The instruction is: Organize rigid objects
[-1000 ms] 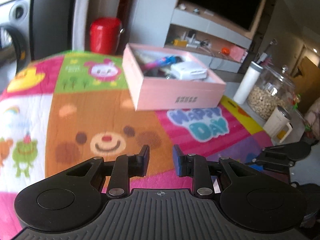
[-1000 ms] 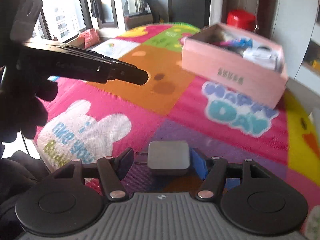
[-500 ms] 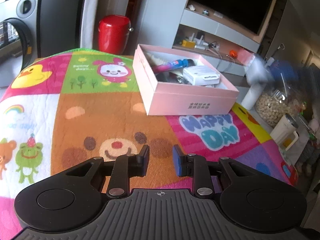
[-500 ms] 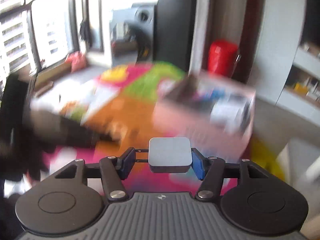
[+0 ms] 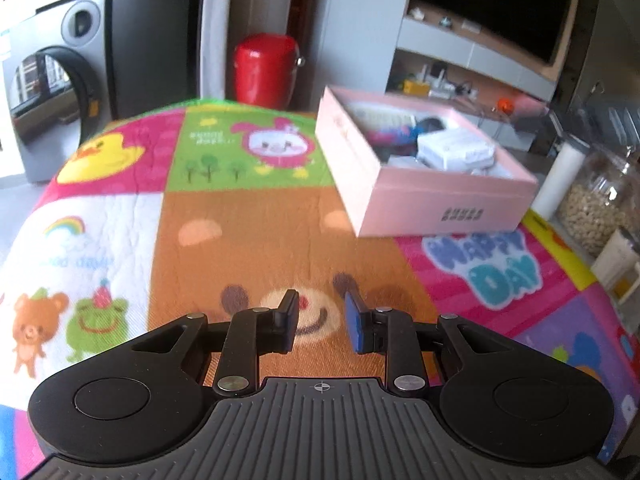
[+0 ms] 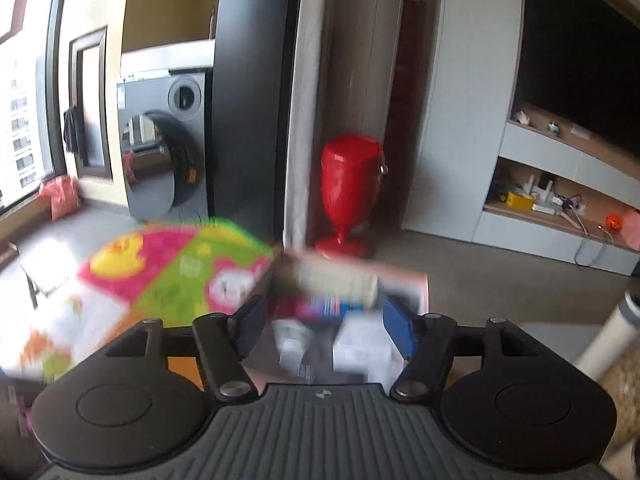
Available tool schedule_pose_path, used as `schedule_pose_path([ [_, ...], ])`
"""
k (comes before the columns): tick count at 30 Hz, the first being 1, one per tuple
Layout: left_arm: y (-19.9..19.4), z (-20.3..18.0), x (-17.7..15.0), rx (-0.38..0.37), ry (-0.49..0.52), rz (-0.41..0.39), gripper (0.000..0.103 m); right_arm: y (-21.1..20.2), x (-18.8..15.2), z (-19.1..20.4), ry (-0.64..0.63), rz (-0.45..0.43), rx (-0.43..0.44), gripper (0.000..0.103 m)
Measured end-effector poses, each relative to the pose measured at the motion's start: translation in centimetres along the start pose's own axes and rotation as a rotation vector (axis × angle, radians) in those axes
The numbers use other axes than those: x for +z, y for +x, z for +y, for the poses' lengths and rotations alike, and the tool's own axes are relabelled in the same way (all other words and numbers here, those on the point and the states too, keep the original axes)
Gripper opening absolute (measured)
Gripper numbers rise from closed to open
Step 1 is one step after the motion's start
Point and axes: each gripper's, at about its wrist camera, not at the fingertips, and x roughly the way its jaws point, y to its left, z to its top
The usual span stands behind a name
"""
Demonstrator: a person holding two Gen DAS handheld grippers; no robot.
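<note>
Right gripper (image 6: 322, 322) hangs over the pink box (image 5: 424, 188), jaws opening with nothing between them; the box contents beneath are blurred. Left gripper (image 5: 322, 320) sits nearly pressed together and empty above the patterned mat (image 5: 248, 240), the box at its two o'clock. Judgement: the drop-off looks made. To do it well, lift straight clear of the rim before swinging away for any remaining item.

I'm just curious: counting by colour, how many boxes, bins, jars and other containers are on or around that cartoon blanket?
Pink: 1, the open box
Red: 1, the bin
Clear glass: 1, the jar
White: 1, the tall canister
Cream: 1, the lidded jug
Total: 5
</note>
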Motion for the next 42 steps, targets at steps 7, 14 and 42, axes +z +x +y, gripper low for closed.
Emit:
schedule_pose_path([
  [7,1.7,-3.2,-0.9,0.040,0.105,0.013,0.059,1.7,-9.2,-1.2,0.130,0.177,-0.048,0.066],
  [14,3.0,-5.4,-1.6,0.038,0.130,-0.011,0.098,2.7,-11.7,-2.0,0.231,0.198,-0.075,0.077],
  [42,3.3,-4.7,-1.4,0.158,0.030,-0.064,0.096,3.3,-12.6,-1.3,0.234,0.149,-0.108,0.103],
])
